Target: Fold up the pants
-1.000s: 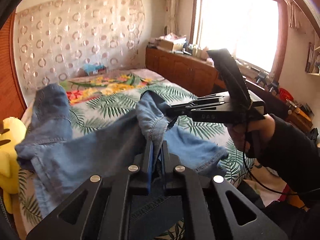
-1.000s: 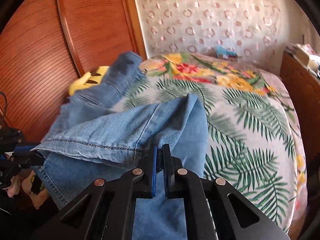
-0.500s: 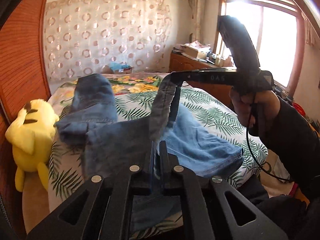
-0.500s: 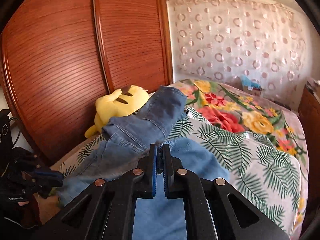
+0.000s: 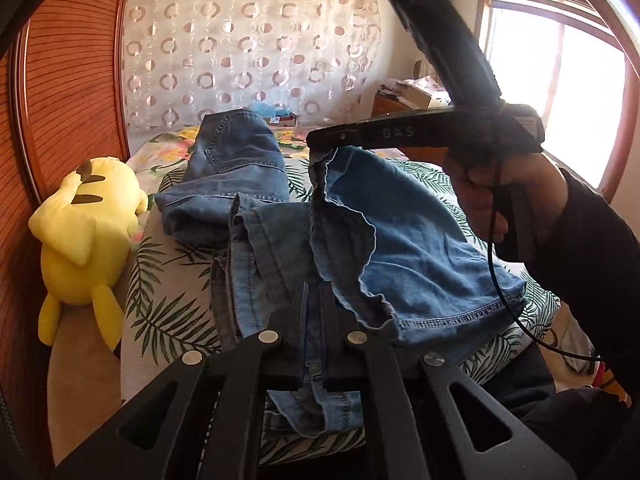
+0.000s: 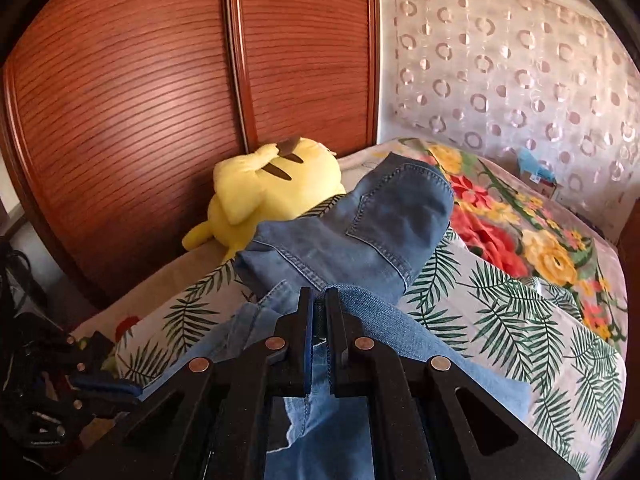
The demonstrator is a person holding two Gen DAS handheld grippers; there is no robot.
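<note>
Blue jeans (image 5: 420,248) lie crumpled on the bed, the seat and pocket end (image 6: 360,232) toward the far side. My left gripper (image 5: 316,296) is shut on a fold of denim at the near edge of the bed. A hand holds my right gripper (image 5: 316,142) above the bed, shut on a raised hem edge that hangs down from it. In the right wrist view the right gripper (image 6: 317,300) pinches light denim, and the left gripper (image 6: 120,390) shows low at the left with fabric at its blue pads.
A yellow plush toy (image 5: 84,216) lies along the bed's left side against red-brown wardrobe doors (image 6: 160,100). The bed cover (image 5: 168,312) has leaf and flower prints. A circle-patterned curtain (image 5: 248,52) hangs behind, with a cluttered wooden dresser (image 5: 412,96) under a bright window (image 5: 560,80).
Both grippers have swung across the bed with the denim still held, the right one rising. The lifted leg now hangs from the right gripper, and the plush toy and wardrobe have come into view.
</note>
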